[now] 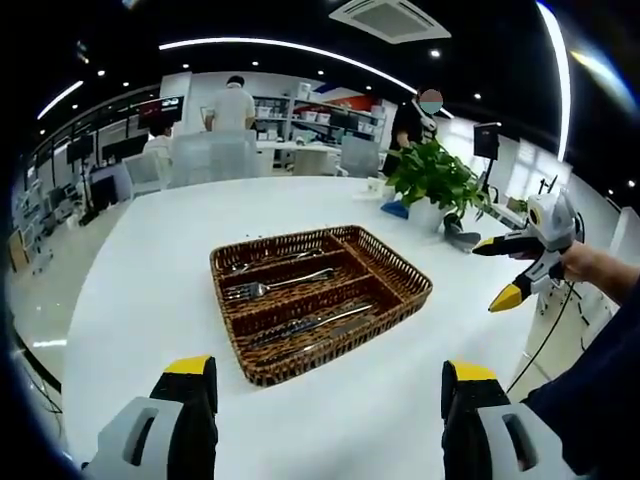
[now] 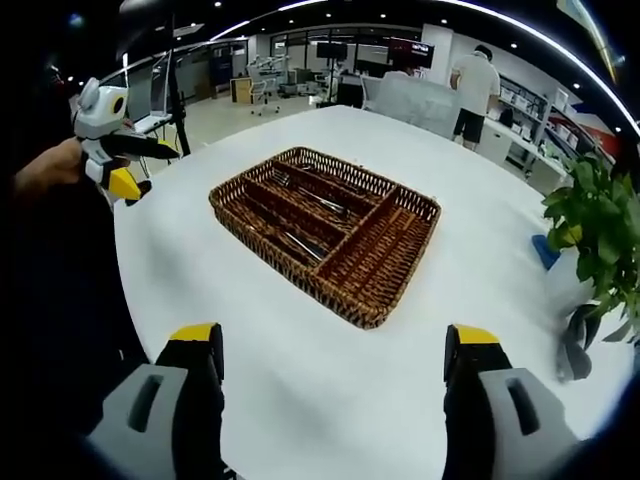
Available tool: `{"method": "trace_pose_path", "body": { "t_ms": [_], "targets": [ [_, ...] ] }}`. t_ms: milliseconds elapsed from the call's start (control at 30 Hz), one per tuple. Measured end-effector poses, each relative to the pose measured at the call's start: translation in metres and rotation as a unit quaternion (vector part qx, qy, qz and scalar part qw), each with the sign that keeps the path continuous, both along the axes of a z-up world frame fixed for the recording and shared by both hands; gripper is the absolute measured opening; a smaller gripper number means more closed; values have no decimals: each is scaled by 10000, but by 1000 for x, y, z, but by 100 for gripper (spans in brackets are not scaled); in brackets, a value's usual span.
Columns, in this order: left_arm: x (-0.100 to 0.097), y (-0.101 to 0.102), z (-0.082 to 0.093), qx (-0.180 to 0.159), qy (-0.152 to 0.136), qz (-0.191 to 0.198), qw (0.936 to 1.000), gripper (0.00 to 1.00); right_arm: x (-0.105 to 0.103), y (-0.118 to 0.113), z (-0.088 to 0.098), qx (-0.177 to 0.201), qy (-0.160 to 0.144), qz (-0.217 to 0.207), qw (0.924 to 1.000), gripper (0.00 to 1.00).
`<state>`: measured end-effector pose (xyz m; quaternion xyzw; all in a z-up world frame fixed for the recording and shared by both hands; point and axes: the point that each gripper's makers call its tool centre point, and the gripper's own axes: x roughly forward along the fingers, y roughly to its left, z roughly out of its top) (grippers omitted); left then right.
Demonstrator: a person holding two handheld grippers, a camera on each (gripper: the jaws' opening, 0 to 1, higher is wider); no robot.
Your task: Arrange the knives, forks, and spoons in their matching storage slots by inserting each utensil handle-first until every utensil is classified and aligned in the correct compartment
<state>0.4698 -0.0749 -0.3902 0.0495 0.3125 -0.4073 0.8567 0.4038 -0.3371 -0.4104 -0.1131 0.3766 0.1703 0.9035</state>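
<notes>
Room: open-plan office with ceiling light strips is stretching behind the large round white table (image 1: pixel 150 300), and people are standing at the far desks.
Tray: brown woven wicker cutlery tray (image 1: pixel 405 268) is sitting near the table's middle, divided into 3 long slots plus 1 cross compartment.
Utensils: silver fork (image 1: pixel 272 287) is lying in the middle long slot; silver knives (image 1: pixel 315 325) are lying in the slot at 6 o'clock of it; another utensil, too small to tell, is lying in the far slot at 12 o'clock.
Plant: green leafy potted plant in a white pot (image 1: pixel 432 180) is standing at 1 o'clock of the tray.
Left gripper: grey, yellow-tipped left gripper (image 1: pixel 330 385) is hovering over bare tabletop, jaws spread wide, gripping nothing.
Right gripper: right gripper (image 2: pixel 335 350) is hovering likewise, jaws parted and empty, with the tray at 12 o'clock.
</notes>
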Motion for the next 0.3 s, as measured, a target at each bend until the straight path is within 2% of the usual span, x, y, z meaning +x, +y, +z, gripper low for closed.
{"method": "trace_pose_path", "body": {
  "t_ms": [300],
  "targets": [
    [0, -1, 0, 14, 0, -41, 10000, 97, 0, -1, 0, -8, -4, -64, 10000, 93]
  ]
}}
